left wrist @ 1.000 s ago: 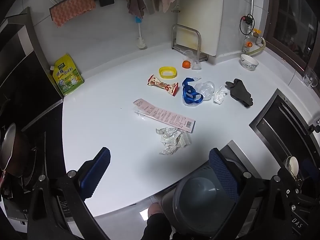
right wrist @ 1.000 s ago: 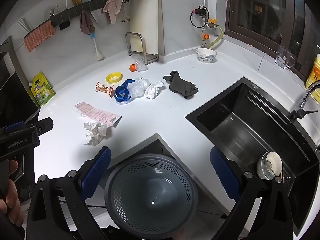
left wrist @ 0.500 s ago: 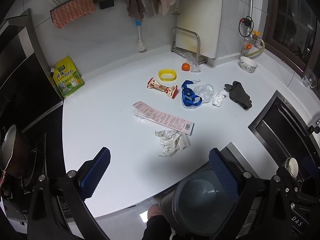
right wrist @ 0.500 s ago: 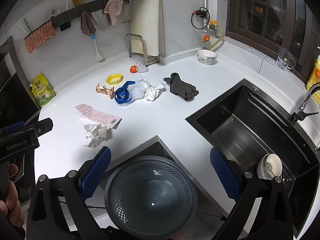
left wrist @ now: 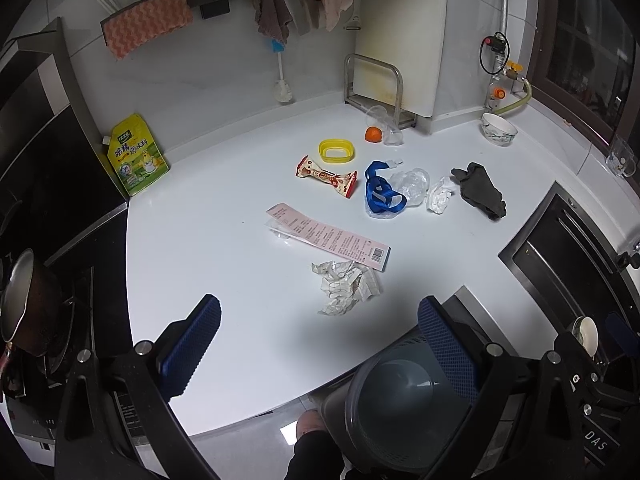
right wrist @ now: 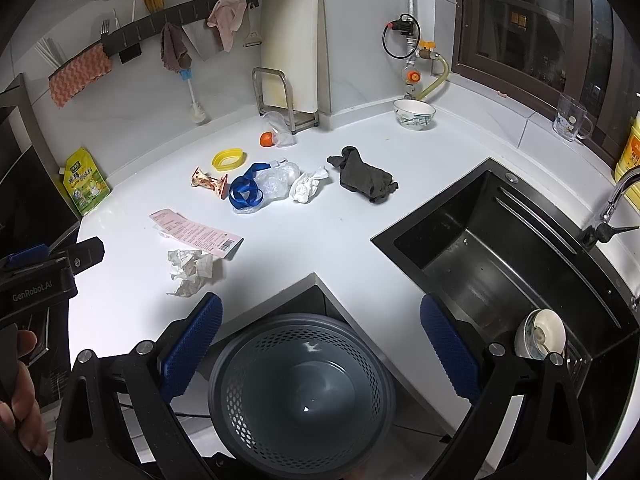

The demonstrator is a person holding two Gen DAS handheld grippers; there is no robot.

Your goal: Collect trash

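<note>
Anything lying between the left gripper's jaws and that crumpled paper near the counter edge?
No. In the left wrist view, only bare white counter separates the open left gripper from the crumpled paper; the pink receipt lies beyond it.

Left tongs [left wrist: 318, 344] and right tongs [right wrist: 320, 344] both gape wide, holding nothing

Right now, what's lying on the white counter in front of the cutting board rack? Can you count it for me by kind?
Crumpled paper or tissue: 2
Pink receipt: 1
Snack wrapper: 1
Clear plastic bag with blue ribbon: 1
Yellow ring lid: 1
Orange fruit: 1
Dark cloth: 1
Total: 8
</note>
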